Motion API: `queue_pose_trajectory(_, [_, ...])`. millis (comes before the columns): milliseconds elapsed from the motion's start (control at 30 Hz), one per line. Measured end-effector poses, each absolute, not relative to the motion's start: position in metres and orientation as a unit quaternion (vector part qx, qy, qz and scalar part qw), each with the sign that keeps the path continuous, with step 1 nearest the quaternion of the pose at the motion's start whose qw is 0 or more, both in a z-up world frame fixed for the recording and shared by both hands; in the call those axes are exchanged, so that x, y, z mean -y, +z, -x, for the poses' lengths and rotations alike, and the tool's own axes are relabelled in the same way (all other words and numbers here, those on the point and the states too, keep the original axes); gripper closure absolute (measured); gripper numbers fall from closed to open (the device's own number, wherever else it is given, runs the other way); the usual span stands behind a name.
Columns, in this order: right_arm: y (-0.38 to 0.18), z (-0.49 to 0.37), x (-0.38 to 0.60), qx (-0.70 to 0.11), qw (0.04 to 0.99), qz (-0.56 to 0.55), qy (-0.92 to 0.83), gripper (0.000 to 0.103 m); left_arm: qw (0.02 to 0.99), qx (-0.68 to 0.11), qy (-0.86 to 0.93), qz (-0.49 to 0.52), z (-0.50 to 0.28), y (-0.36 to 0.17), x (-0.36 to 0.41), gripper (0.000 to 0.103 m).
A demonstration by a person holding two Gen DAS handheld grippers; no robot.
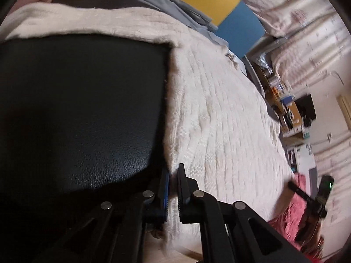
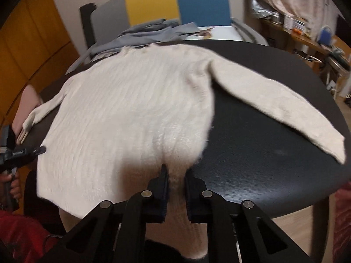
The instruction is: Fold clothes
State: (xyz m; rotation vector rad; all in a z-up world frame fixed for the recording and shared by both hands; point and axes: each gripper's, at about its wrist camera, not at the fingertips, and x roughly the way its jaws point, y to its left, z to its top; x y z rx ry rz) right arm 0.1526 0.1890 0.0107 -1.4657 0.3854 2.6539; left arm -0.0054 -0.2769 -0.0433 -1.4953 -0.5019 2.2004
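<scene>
A cream knitted sweater [image 2: 131, 109] lies flat on a round black table [image 2: 263, 153], and its hem hangs over the near edge. One sleeve [image 2: 274, 105] stretches out to the right; the other [image 2: 41, 109] trails off the left edge. My right gripper [image 2: 176, 171] is shut on a bunch of the hem near the sweater's lower right corner. In the left wrist view my left gripper [image 1: 173, 171] is shut on the sweater [image 1: 219, 109] at its side edge, beside the bare table [image 1: 76, 109]. Each gripper also shows in the other's view: left gripper [image 2: 40, 150], right gripper [image 1: 316, 199].
A grey garment [image 2: 149, 32] is heaped at the table's far side, in front of a chair [image 2: 175, 2] with a grey, yellow and blue back. A cluttered desk [image 2: 307, 32] stands at the right, orange cabinets [image 2: 26, 32] at the left. The person's red clothing [image 2: 22, 230] is at the near left.
</scene>
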Motion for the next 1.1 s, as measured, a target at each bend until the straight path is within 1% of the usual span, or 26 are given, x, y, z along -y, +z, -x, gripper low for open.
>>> queue_pose_trajectory(67, [-0.005,-0.153,-0.199,-0.151,0.029,0.498,0.853,0.088,0.217,0.157,0.799,0.538,0.003,-0.04,0.272,0.098])
queue_pose_trajectory(133, [-0.022,-0.156,-0.199,-0.155,0.023,0.516,0.842,0.079,0.219,0.134,0.805,0.535,0.0,-0.036,0.266,0.096])
queue_pose_trajectory(233, [-0.016,-0.162,-0.2,-0.151,0.032,0.498,0.853,0.074,0.221,0.098,0.812,0.532,-0.004,-0.031,0.258,0.093])
queue_pose_trajectory(333, [0.005,-0.163,-0.21,-0.164,0.044,0.454,0.875,0.074,0.215,0.078,0.828,0.512,-0.003,-0.018,0.253,0.094])
queue_pose_trajectory(467, [0.026,-0.154,-0.22,-0.189,0.042,0.402,0.895,0.074,0.228,0.022,0.856,0.464,0.003,0.003,0.217,0.094])
queue_pose_trajectory(567, [0.015,-0.122,-0.197,-0.171,0.01,0.416,0.893,0.074,0.257,-0.034,0.85,0.459,0.01,-0.003,0.176,0.094])
queue_pose_trajectory(600, [0.008,-0.112,-0.189,-0.157,0.006,0.428,0.89,0.074,0.26,-0.065,0.847,0.46,0.013,-0.01,0.157,0.094])
queue_pose_trajectory(633, [0.0,-0.102,-0.182,-0.139,0.009,0.444,0.885,0.074,0.262,-0.098,0.843,0.46,0.018,-0.017,0.138,0.094])
queue_pose_trajectory(700, [-0.015,-0.088,-0.173,-0.115,0.015,0.471,0.875,0.074,0.258,-0.134,0.852,0.436,0.014,-0.021,0.122,0.094])
queue_pose_trajectory(767, [-0.02,-0.087,-0.178,-0.127,0.016,0.476,0.87,0.074,0.255,-0.16,0.858,0.416,0.011,-0.024,0.111,0.093])
queue_pose_trajectory(800, [-0.018,-0.089,-0.185,-0.138,0.019,0.471,0.871,0.074,0.254,-0.168,0.86,0.41,0.009,-0.025,0.108,0.093])
queue_pose_trajectory(833, [-0.011,-0.095,-0.195,-0.153,0.024,0.457,0.876,0.071,0.255,-0.168,0.862,0.405,0.006,-0.026,0.111,0.093])
queue_pose_trajectory(867, [-0.004,-0.102,-0.209,-0.166,0.041,0.442,0.88,0.067,0.256,-0.165,0.864,0.402,0.007,-0.026,0.114,0.093])
queue_pose_trajectory(900, [0.004,-0.112,-0.227,-0.177,0.072,0.427,0.884,0.059,0.258,-0.154,0.865,0.402,0.008,-0.026,0.117,0.093])
queue_pose_trajectory(933, [0.008,-0.122,-0.248,-0.197,0.104,0.413,0.883,0.054,0.26,-0.144,0.866,0.403,0.009,-0.026,0.119,0.093])
queue_pose_trajectory(1033, [0.01,-0.157,-0.317,-0.292,0.192,0.377,0.858,0.051,0.264,-0.111,0.864,0.415,0.013,-0.029,0.129,0.093])
queue_pose_trajectory(1100, [0.0,-0.173,-0.352,-0.368,0.209,0.363,0.83,0.051,0.266,-0.111,0.863,0.414,0.013,-0.029,0.127,0.093])
